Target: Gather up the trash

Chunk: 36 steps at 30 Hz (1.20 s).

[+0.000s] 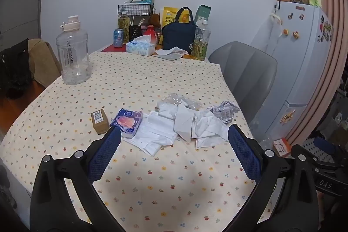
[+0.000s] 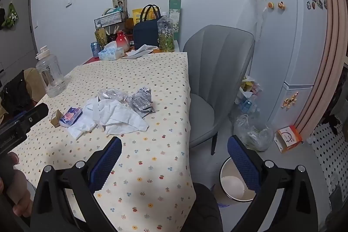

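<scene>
Far left: a clear plastic water jug (image 1: 72, 51) stands upright on the flowered tablecloth (image 1: 152, 184), well apart from the trash.
Left of the pile: a small brown cardboard box (image 1: 99, 121) lies just beside a purple tissue pack (image 1: 127, 122); whether either counts as trash I cannot tell.
Trash, middle: a flat white paper sheet (image 1: 155, 134) lies partly under crumpled white tissues (image 1: 202, 125), with a crushed clear plastic wrapper (image 1: 182, 99) behind them.
Trash, right end: a crumpled printed foil packet (image 1: 225, 111) lies touching the tissues, near the table's right edge.
Lie of the pile: its long axis runs left to right across the table; the flat sheet's long side angles toward my left claw.
My left claw: the left gripper (image 1: 174, 140) stands wide, nothing between its blue pads, hanging just short of the flat sheet.
My right claw: the right gripper (image 2: 174, 151) is also wide and holds nothing, over the table's right edge.
Bin: a white waste bin (image 2: 224, 166) stands on the floor below the right claw, beside a grey chair (image 2: 217, 71).
Doing this step well: I judge the nearest loose piece is best taken first, pinching a raised fold across its short side, since a flat sheet may slip.
</scene>
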Available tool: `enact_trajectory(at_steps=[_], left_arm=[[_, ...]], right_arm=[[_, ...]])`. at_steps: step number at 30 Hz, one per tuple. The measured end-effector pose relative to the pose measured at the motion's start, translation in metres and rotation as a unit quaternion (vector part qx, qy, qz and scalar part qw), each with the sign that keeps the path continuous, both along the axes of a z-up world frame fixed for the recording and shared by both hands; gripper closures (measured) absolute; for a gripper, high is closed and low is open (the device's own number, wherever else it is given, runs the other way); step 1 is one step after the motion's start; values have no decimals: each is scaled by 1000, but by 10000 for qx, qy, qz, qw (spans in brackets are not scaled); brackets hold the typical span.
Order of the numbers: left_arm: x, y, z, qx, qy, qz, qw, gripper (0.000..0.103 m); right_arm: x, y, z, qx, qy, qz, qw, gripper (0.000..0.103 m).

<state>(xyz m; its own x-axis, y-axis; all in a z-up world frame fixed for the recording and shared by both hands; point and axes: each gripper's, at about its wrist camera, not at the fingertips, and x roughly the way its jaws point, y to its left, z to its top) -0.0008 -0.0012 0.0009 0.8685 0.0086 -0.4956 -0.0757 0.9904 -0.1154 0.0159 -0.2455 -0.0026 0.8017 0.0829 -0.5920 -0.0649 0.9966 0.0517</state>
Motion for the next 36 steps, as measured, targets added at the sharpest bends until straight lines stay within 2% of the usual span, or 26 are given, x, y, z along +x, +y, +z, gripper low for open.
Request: enact_trajectory(at_steps=[3,4,10,36], left_arm=[[1,-4,1,158,15,20,9999,5],[7,-5,-1,119,151,-7,9998,5],[8,2,0,-92,127,-61,9999,5],[6,-4,5,-3,45,-104,9999,5]], right_arm=[[-2,-1,1,-75,78,-13,9999,8],[-2,-1,1,-82,91,-25,9999,8],[-7,-8,6,-107,39,-57,9999,8],[-4,-9,1,-53,-114,-258,9996,8]])
